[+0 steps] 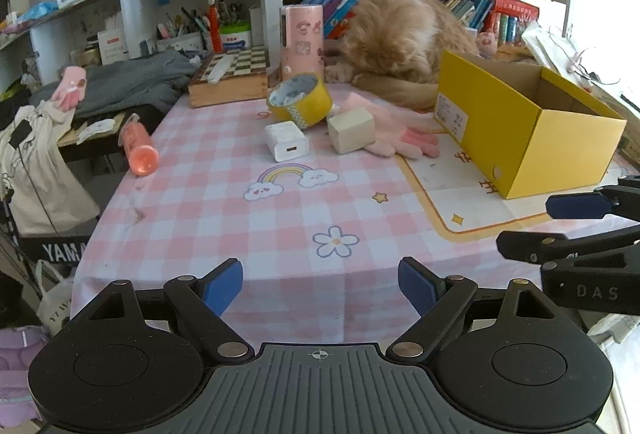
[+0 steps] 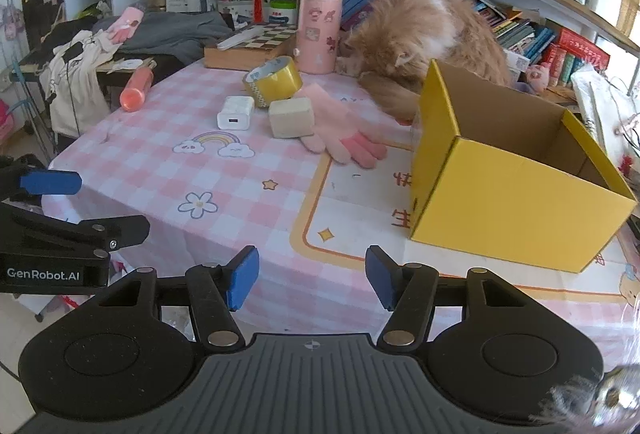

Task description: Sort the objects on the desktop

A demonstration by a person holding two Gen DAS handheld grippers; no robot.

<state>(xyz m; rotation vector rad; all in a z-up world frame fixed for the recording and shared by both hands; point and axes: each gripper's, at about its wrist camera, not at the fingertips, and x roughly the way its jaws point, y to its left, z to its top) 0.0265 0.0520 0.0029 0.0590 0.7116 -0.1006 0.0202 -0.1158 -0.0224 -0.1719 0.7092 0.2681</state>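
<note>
Both the left gripper [image 1: 320, 288] and right gripper [image 2: 312, 280] are hovering spread and empty at the near edge. Charger [image 1: 287, 141], tape [image 1: 300, 100], block [image 1: 352, 130] and glove [image 1: 400, 138] are lying far, left of the yellow box [image 1: 532, 138]; reaching forward seems next.

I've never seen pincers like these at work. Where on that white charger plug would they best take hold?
Probably across the white charger's two flat side faces, coming down from above and the near side. It lies flat with its port facing the cameras, and the sides look parallel. The tape roll crowds its far side, so the near end is freer.
</note>
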